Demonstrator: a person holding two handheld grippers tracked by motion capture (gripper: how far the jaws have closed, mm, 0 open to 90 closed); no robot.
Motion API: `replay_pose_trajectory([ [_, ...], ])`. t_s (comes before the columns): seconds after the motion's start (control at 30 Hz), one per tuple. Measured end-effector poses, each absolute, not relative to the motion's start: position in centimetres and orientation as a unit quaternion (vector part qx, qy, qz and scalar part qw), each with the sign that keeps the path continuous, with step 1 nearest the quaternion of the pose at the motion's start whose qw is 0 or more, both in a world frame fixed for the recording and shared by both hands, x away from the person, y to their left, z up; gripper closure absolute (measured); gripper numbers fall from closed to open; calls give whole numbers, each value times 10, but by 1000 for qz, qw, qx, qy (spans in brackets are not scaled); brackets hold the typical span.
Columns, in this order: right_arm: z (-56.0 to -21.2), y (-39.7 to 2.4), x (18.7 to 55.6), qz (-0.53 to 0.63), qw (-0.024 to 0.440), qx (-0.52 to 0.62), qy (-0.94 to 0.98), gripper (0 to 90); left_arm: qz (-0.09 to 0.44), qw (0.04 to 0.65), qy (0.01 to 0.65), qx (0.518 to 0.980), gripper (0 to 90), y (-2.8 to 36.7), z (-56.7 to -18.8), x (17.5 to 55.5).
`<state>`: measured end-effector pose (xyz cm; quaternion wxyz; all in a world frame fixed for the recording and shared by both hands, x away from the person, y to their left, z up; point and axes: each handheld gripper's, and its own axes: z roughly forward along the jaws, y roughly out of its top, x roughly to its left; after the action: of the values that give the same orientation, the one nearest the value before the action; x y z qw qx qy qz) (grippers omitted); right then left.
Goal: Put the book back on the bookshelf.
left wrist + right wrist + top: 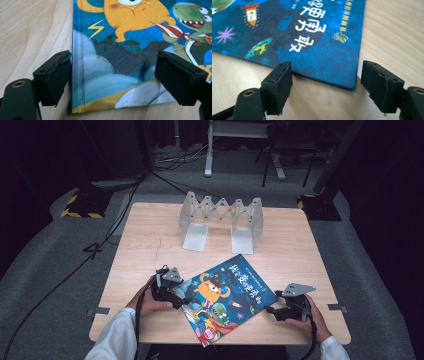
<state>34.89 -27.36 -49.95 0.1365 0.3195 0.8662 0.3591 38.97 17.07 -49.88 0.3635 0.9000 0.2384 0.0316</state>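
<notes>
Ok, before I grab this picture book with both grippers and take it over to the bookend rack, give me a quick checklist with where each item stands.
1. Left gripper open: ok, jaws spread wide over the near corner of the picture book.
2. Right gripper open: ok, jaws straddle the book's other corner.
3. Jaws actually around the cover: not ok, the book lies flat on the table and nothing is clamped yet.
4. Bookend rack standing upright: ok.
5. Space between its two plates free: ok, nothing sits there.
6. Book closed: ok, cover faces up.
</notes>
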Motion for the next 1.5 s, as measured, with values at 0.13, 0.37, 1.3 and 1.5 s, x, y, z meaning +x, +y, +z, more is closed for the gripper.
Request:
replay_pose_trajectory([
  [0.13,-499,-269,360,352,134,322,868,198,35,368,241,897,147,178,-500,380],
  [0.37,-500,-262,367,354,146,335,861,247,40,376,251,891,145,187,-502,359],
  [1.3,-499,-214,333,356,138,302,874,268,51,361,239,900,171,192,-501,301],
  [1.5,-500,-216,342,355,133,311,872,200,63,357,240,900,194,182,-501,296],
])
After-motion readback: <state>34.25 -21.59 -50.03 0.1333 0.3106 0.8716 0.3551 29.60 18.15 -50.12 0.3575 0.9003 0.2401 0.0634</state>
